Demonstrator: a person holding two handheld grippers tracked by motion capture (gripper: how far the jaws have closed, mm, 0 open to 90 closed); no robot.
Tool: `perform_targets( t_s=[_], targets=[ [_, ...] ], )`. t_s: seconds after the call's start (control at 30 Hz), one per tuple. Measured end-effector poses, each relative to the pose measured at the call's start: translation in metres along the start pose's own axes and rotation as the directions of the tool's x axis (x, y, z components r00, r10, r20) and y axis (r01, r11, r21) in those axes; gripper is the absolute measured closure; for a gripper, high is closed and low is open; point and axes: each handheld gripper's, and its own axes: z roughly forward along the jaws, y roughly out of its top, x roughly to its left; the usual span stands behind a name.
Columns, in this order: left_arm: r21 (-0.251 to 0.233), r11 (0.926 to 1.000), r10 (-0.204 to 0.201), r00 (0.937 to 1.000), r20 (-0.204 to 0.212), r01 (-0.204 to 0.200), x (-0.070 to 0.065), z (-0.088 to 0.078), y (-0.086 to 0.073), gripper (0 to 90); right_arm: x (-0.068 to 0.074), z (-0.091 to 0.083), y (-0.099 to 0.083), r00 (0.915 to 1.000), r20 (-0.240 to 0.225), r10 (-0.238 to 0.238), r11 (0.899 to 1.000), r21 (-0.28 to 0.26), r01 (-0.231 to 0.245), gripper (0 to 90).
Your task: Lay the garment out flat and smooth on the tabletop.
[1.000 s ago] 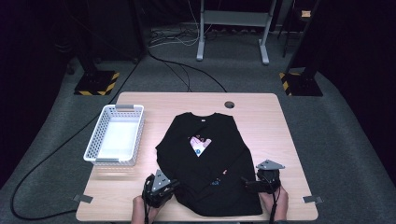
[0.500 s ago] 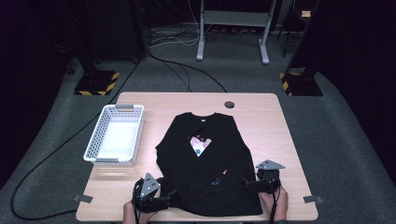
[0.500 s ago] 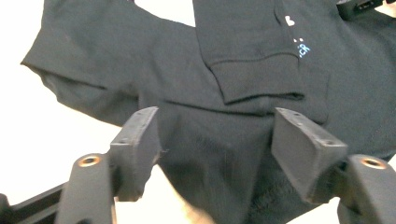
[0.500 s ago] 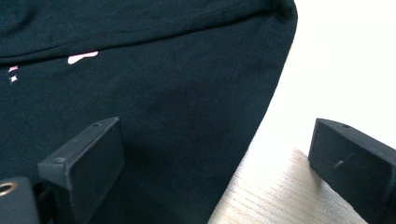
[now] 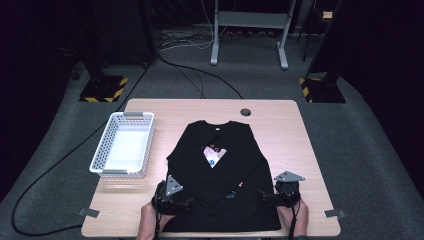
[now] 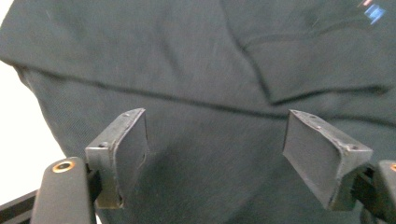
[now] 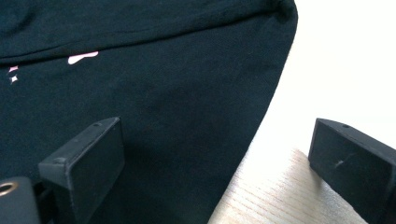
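Compared with a second ago, the left gripper (image 5: 172, 199) has slid back to the shirt's lower-left edge and its jaws have just been opening, hanging released over the cloth, gripping nothing. The right gripper (image 5: 281, 195) hasn't budged, jaws apart astride the right hem. Count: one black shirt (image 5: 220, 175) flat mid-table, one white basket (image 5: 124, 150) left of it, two grippers.

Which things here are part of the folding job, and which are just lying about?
In the job:
black shirt
left hand-held gripper, open, jaws just opened over the shirt
right hand-held gripper, open at the shirt's edge

Lying about:
white basket
floor cable
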Motion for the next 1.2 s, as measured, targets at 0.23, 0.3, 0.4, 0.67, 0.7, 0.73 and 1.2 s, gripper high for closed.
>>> perform_targets(
  t_s=[0.23, 0.3, 0.4, 0.67, 0.7, 0.73, 1.2],
  targets=[
    [-0.033, 0.9991, -0.028, 0.9996, 0.01, 0.028, 0.008, -0.003, -0.011, 18.3, 0.0, 0.0, 0.0, 1.0, 0.001, 0.001, 1.0, 0.0, -0.001, 3.1],
    [-0.026, 0.9992, -0.03, 0.9995, -0.001, 0.03, 0.01, -0.005, -0.012, 17.2, 0.0, 0.0, 0.0, 1.0, 0.0, 0.001, 1.0, 0.0, -0.001, 3.3],
    [-0.04, 0.998, -0.049, 0.9987, -0.012, 0.049, 0.012, -0.011, -0.009, 15.1, 0.0, -0.001, 0.0, 0.9998, -0.017, -0.013, 1.0, -0.002, 0.013, 3.5],
    [-0.006, 0.9995, -0.032, 0.9989, 0.033, 0.032, 0.006, 0.017, 0.017, 10.9, -0.006, -0.003, 0.0, 0.9973, -0.034, 0.065, 0.997, -0.045, -0.067, 2.3],
    [0.012, 0.9993, -0.036, 0.9992, 0.018, 0.036, 0.004, 0.021, 0.017, 10.9, -0.001, -0.001, 0.0, 0.9994, -0.009, 0.033, 0.999, -0.021, -0.033, 2.6],
    [0.0, 0.9994, -0.035, 0.9994, 0.006, 0.035, 0.003, 0.021, 0.015, 9.9, 0.003, 0.002, 0.001, 0.9999, 0.017, 0.0, 1.0, 0.003, 0.0, 1.6],
    [-0.046, 0.9973, -0.058, 0.9982, -0.018, 0.057, 0.013, 0.012, 0.0, 9.9, 0.011, 0.006, 0.006, 0.9995, 0.027, 0.013, 1.0, 0.012, -0.013, 1.0]
  ],
)
